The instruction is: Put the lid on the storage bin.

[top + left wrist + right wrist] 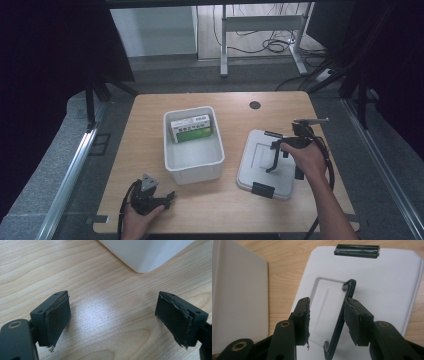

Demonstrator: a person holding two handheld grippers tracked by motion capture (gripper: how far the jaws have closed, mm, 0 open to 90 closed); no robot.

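A wooden table (150,210) is seen from above, with a person's forearms reaching in from its near edge. Near the middle of the table, a white bin (194,146) stands upright and open. A green and white box (191,128) lies inside it, against the far wall. To the right of the bin, a little apart from it, a white lid (250,165) lies flat on the table. A black latch (262,189) is fixed at the lid's near edge and another (273,134) at its far edge. A black handle (273,156) is raised up from a recess in the middle of the lid.

The right gripper (285,147) is held above the lid. In the right gripper view, the jaws of the right gripper (327,315) are partly open on either side of one bar of the handle (340,322). One pad (353,315) is just beside that bar; whether it touches cannot be told. Nothing is clamped.

The left gripper (150,196) is held low at the table's near left edge, in front of the bin. In the left gripper view, the jaws of the left gripper (112,320) are spread wide over bare wood with nothing between them. A corner of the bin (143,255) is seen beyond them.
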